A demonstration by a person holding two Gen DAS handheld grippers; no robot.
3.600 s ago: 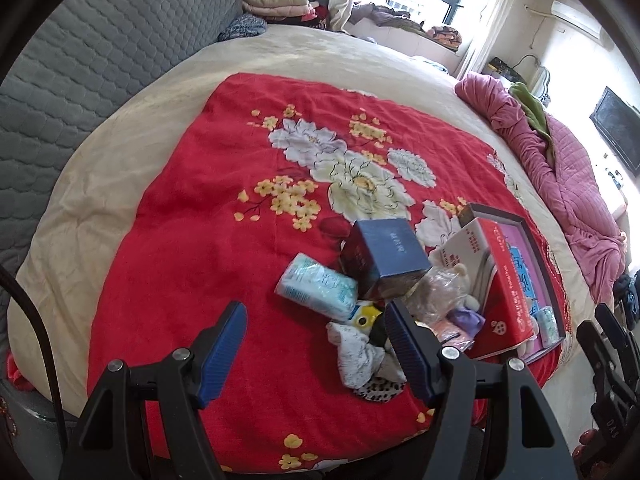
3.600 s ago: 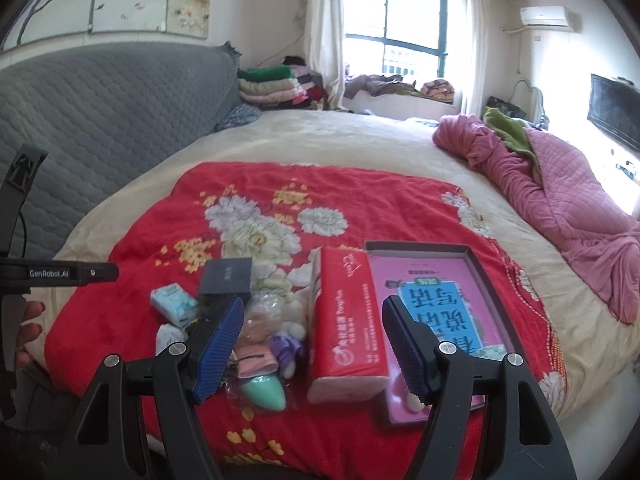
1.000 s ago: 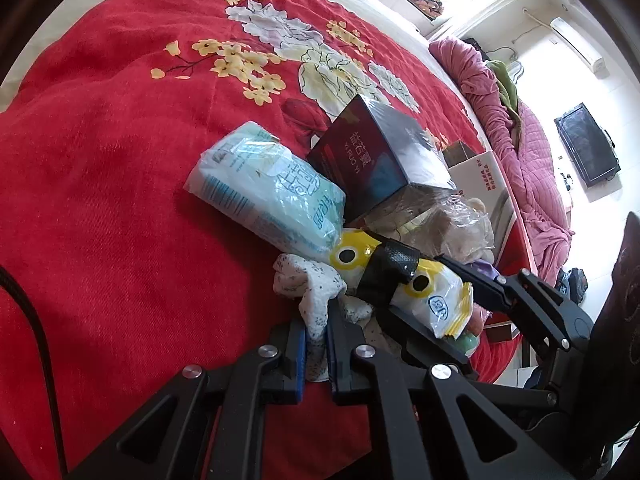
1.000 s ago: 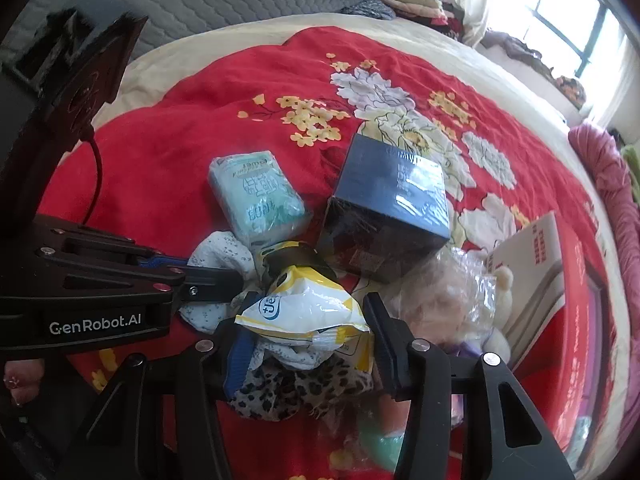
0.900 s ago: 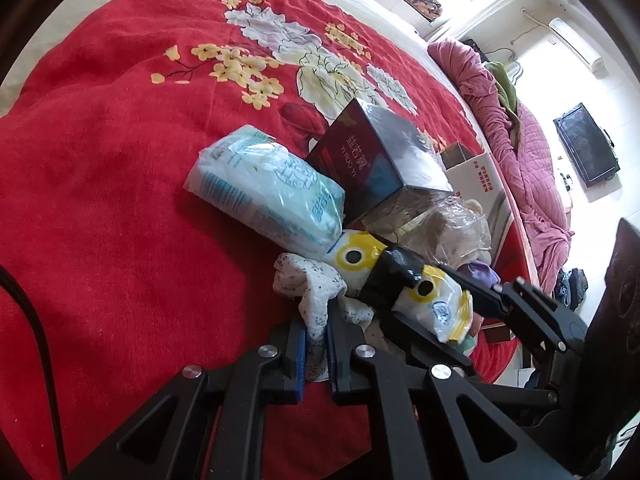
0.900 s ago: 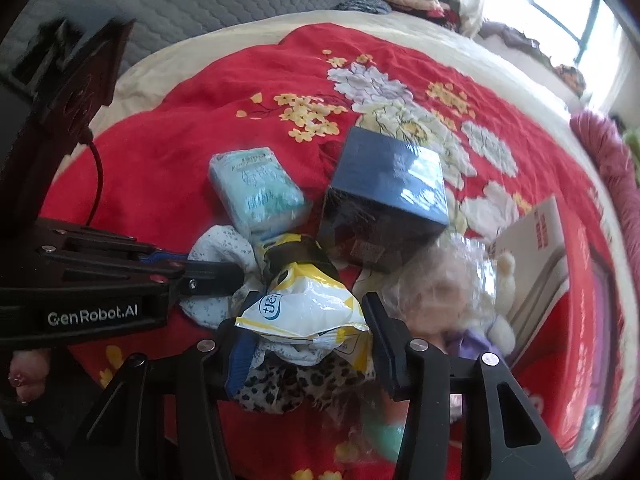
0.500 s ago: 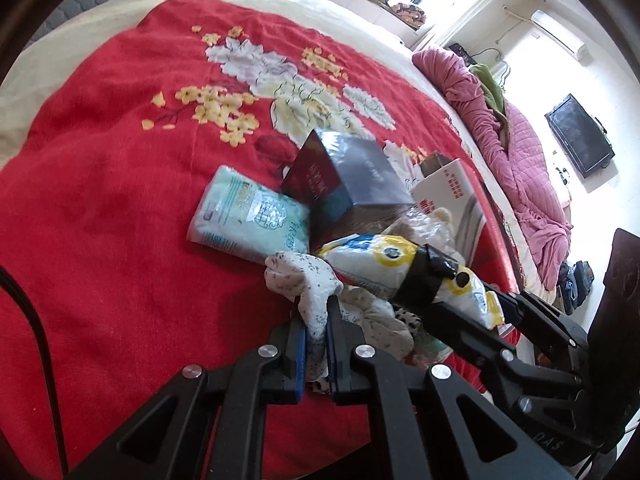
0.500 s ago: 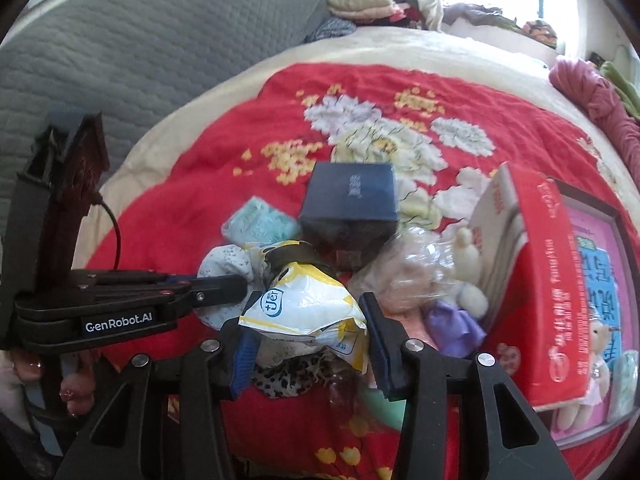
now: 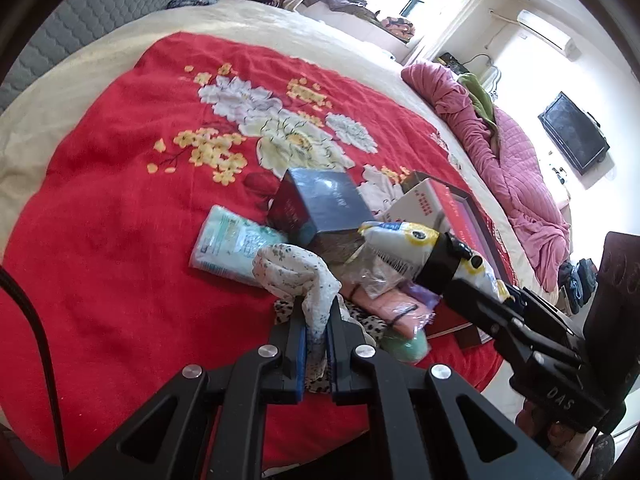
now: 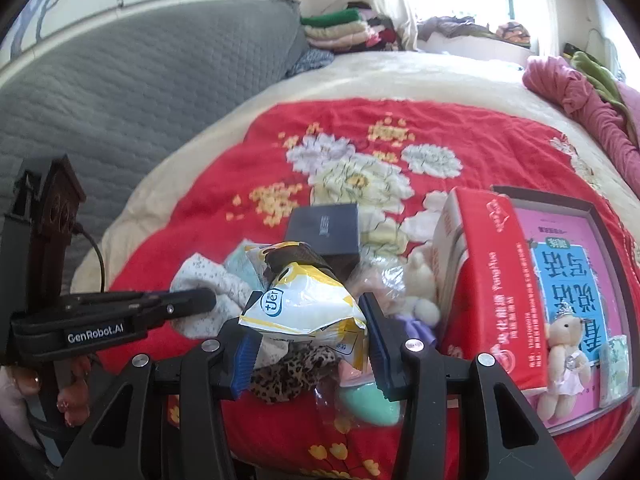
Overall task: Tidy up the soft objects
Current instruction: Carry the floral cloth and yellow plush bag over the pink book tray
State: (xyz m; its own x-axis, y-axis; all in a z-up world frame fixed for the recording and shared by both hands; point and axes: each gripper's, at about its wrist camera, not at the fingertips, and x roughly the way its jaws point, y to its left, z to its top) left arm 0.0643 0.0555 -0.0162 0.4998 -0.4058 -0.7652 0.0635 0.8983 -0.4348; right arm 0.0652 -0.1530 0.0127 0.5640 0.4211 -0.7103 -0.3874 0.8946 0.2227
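Two grippers: both are clamped on soft things above a red flowered blanket (image 9: 100,240) spread on a bed (image 10: 380,76).
Left gripper (image 9: 316,336): pressed nearly together on a white speckled cloth (image 9: 296,272), which rises from between the blue pads and folds over toward 11 o'clock.
Right gripper (image 10: 308,344): jaws about half apart, having just been closing, with a yellow and white bag (image 10: 304,300) squeezed between the pads; in the left wrist view it reaches in from 4 o'clock.
Bag: a black band wraps its far end, at 12 o'clock from the right gripper.
Beneath the grippers: a leopard-print cloth (image 10: 292,372), a pink bundle (image 9: 396,308) and a mint green rounded thing (image 10: 368,400) lie on the blanket.
Pale blue packet (image 9: 228,244): at 11 o'clock from the left gripper, flat on the blanket, just beside a dark box (image 9: 320,208).
Dark box: at 12 o'clock from both grippers.
Clear plastic bag (image 10: 380,280): beside a small cream plush toy (image 10: 420,280), at 1 o'clock from the right gripper.
Red tissue pack (image 10: 488,280): at 2 o'clock, leaning on a tray (image 10: 600,224) holding a pink book.
Bear doll (image 10: 564,360): lies in that tray.
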